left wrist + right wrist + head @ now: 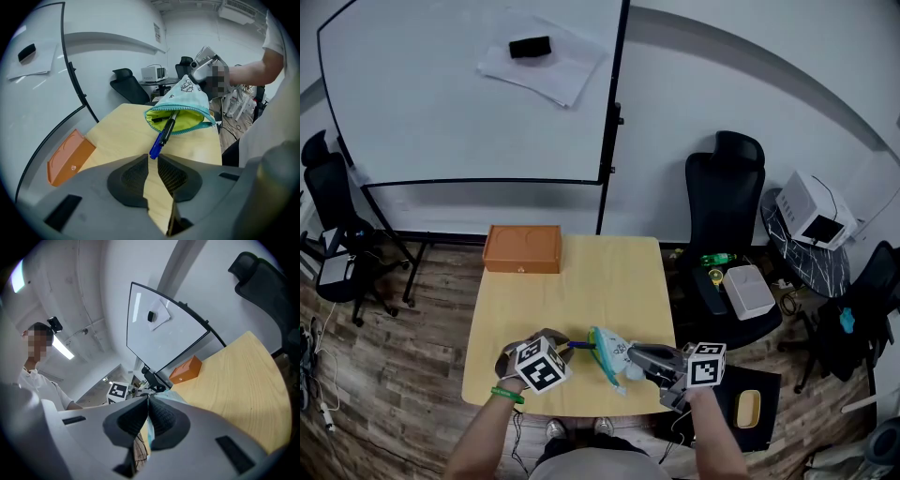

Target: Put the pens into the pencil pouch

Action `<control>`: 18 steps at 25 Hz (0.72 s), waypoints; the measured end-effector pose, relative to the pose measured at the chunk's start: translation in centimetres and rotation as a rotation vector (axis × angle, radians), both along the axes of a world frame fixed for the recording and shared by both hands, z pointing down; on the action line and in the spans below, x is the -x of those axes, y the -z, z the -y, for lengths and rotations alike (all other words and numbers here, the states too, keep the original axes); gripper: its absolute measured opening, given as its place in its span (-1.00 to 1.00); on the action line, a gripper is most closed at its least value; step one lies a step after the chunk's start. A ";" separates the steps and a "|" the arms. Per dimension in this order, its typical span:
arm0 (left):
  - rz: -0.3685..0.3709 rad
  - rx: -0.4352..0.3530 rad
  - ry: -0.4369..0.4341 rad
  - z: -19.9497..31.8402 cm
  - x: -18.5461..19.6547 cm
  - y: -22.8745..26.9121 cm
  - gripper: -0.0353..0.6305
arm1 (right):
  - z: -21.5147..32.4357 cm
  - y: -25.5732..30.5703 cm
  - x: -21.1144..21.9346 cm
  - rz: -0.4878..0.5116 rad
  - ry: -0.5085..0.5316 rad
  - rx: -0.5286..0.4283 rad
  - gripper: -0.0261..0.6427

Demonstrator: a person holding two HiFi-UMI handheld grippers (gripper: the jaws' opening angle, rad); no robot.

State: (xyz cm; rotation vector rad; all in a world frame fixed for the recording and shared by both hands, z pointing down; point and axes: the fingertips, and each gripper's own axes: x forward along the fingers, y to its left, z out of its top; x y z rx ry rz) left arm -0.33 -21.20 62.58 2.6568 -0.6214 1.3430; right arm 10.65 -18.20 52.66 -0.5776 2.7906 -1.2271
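- Two grippers meet at the table's (572, 281) six o'clock edge in the head view: left gripper (564, 348), right gripper (632, 355), pouch (606, 349) between them.
- Left gripper view: jaws pinch the blue pen's (161, 136) tail, its barrel half inside the pouch (187, 117) at twelve o'clock. I'd push straight along it.
- Right gripper view: jaws clamp the pouch fabric (164, 395). I'd hold the mouth raised.

**Tally at the worktop**

One worktop (581, 291) carried one pencil pouch (187, 91), two pens (one blue pen (161, 138) and one black pen (157, 119)) and one orange box (522, 248) at 11 o'clock. There was one left gripper (153, 161), one right gripper (148, 401) and one whiteboard (441, 112).
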 end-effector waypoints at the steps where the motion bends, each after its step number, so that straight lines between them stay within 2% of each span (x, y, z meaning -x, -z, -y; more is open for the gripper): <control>1: 0.000 0.003 -0.006 -0.1 -0.1 0.0 -0.72 | 0.0 0.0 0.0 0.000 0.000 0.002 -0.90; 11: -0.035 -0.040 -0.091 -1.0 -2.1 2.5 -0.76 | 0.0 -0.2 0.7 -0.024 0.024 -0.002 -0.90; 13: -0.018 -0.061 -0.119 -1.1 -2.7 2.9 -0.76 | -0.2 0.0 1.1 -0.019 0.044 -0.006 -0.90; 18: 0.087 -0.095 -0.173 -1.2 -3.2 2.4 -0.76 | -0.8 0.2 1.8 -0.026 0.091 -0.016 -0.90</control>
